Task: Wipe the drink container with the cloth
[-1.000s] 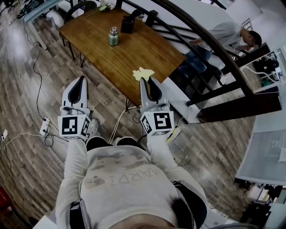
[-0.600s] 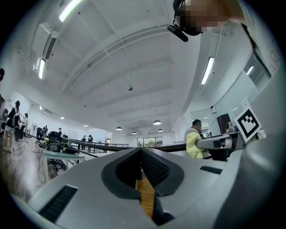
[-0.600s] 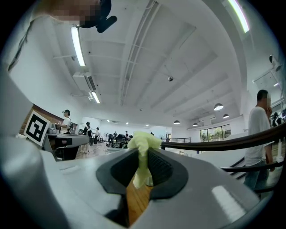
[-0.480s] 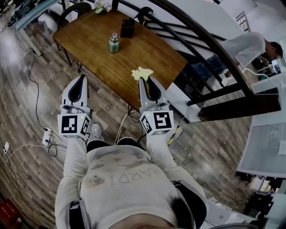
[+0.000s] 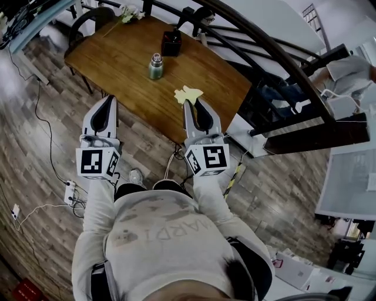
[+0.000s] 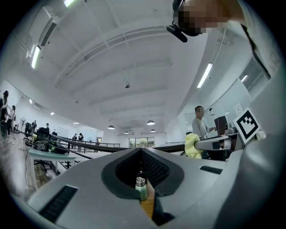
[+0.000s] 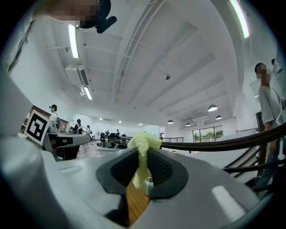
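A small green drink container [image 5: 155, 66] with a metal cap stands upright on the brown wooden table [image 5: 117, 53], far ahead of both grippers. Through the slit of the left gripper's jaws the same container [image 6: 141, 188] shows. My right gripper [image 5: 190, 101] is shut on a pale yellow cloth [image 5: 187, 93], which sticks out past its tips over the table's near edge. In the right gripper view the cloth [image 7: 144, 154] hangs between the jaws. My left gripper [image 5: 109, 99] is shut with nothing in it, at the table's near edge.
A black box [image 5: 171, 43] stands on the table behind the container. A dark curved railing [image 5: 276, 59] runs to the right of the table. Chairs [image 5: 94, 17] stand at the far side. Cables and a power strip [image 5: 70, 191] lie on the wood floor at left.
The view has shifted: the table and container now sit slightly further right and nearer in the head view. Both grippers keep their pose, the cloth still held.
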`<state>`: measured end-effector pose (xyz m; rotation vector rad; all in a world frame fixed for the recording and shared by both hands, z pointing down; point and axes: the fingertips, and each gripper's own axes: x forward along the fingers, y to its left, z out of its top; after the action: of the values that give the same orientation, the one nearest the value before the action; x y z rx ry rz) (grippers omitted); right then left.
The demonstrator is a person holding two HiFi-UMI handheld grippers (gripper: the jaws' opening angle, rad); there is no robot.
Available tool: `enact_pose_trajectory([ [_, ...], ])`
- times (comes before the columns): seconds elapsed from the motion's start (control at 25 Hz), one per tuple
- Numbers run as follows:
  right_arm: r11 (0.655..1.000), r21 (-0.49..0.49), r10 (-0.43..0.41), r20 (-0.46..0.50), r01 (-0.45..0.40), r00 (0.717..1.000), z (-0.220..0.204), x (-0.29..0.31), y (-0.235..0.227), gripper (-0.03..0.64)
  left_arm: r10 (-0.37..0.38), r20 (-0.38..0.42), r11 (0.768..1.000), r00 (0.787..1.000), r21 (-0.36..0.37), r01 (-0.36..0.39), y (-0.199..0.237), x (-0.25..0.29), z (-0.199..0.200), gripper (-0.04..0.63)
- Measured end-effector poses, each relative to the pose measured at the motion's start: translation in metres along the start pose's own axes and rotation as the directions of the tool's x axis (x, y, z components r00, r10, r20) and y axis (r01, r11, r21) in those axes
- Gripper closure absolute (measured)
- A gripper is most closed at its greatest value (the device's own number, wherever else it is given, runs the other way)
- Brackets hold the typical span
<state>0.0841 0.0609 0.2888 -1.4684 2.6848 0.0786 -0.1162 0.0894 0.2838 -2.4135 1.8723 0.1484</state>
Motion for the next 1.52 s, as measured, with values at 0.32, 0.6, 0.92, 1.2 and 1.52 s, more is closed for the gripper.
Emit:
enact_pose_trajectory([
  [0.32,0.999,-0.006,-0.052,-0.007,0.052,0.999,-0.009,0.044,0.030,0.543,-0.052,-0.004,0.999,0.999,-0.010,0.052,0.057,0.016,-0.007,0.589],
  [0.6,0.996,-0.012,-0.086,-0.010,0.086,0.996,-0.013,0.070,0.047,0.543,-0.102,-0.024,0.995,0.994,-0.004,0.102,0.087,0.023,-0.013,0.589],
  [0.92,0.997,-0.018,-0.076,-0.018,0.076,0.997,-0.017,0.096,0.055,0.543,-0.083,-0.028,0.996,0.996,-0.019,0.083,0.113,0.032,-0.021,0.589],
  [1.2,0.998,-0.018,-0.064,-0.027,0.064,0.998,-0.025,0.118,0.046,0.543,-0.084,-0.028,0.996,0.996,-0.015,0.084,0.118,0.054,-0.024,0.589],
  [1.52,0.998,-0.016,-0.056,-0.058,0.055,0.997,-0.042,0.147,0.026,0.543,-0.103,-0.045,0.995,0.994,-0.013,0.102,0.121,0.092,-0.037,0.589],
])
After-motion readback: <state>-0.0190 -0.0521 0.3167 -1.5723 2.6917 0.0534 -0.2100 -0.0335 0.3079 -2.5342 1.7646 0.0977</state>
